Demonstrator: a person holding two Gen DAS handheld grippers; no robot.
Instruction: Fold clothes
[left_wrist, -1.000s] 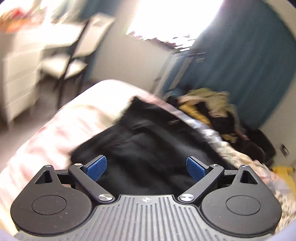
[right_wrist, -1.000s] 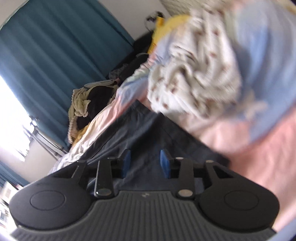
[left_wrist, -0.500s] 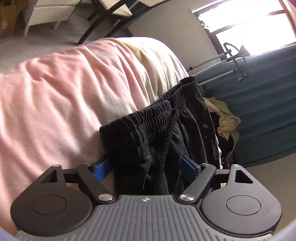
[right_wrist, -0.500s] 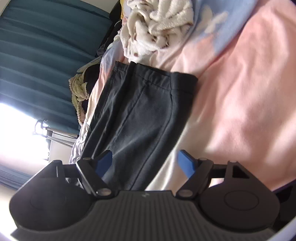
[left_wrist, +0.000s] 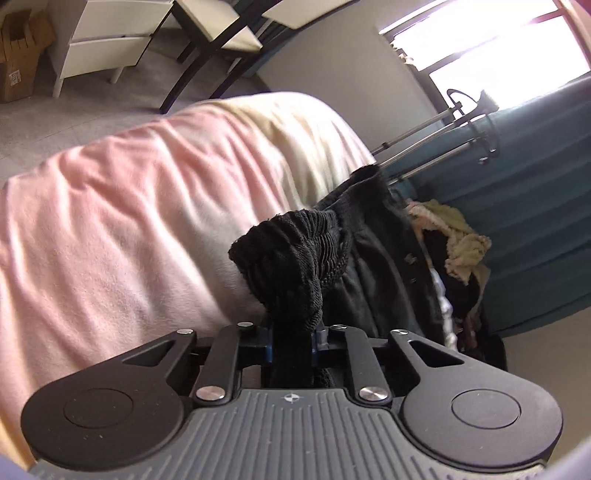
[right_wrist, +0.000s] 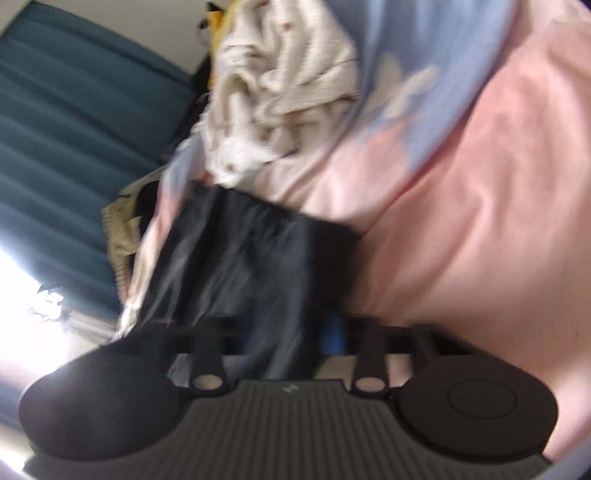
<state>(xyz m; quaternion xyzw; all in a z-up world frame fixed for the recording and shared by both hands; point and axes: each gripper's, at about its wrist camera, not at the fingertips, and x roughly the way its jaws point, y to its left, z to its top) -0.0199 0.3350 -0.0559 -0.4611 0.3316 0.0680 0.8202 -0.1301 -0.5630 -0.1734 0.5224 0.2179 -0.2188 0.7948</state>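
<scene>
Black shorts (left_wrist: 373, 266) lie on a pink blanket (left_wrist: 122, 221) on the bed. My left gripper (left_wrist: 291, 341) is shut on the ribbed elastic waistband (left_wrist: 291, 258), which bunches up between the jaws. In the blurred right wrist view my right gripper (right_wrist: 291, 338) is closed in on the hem end of the same shorts (right_wrist: 255, 258), with dark cloth between its blue pads (right_wrist: 334, 338).
A heap of other clothes (left_wrist: 454, 243) lies beyond the shorts by the teal curtain (left_wrist: 535, 206). A crumpled cream and blue blanket (right_wrist: 291, 85) lies behind the shorts. A white drawer unit (left_wrist: 107, 40) and chair (left_wrist: 225, 33) stand on the floor past the bed edge.
Both grippers were open over the shorts. The left has closed on the waistband and the right has closed on the hem end.
</scene>
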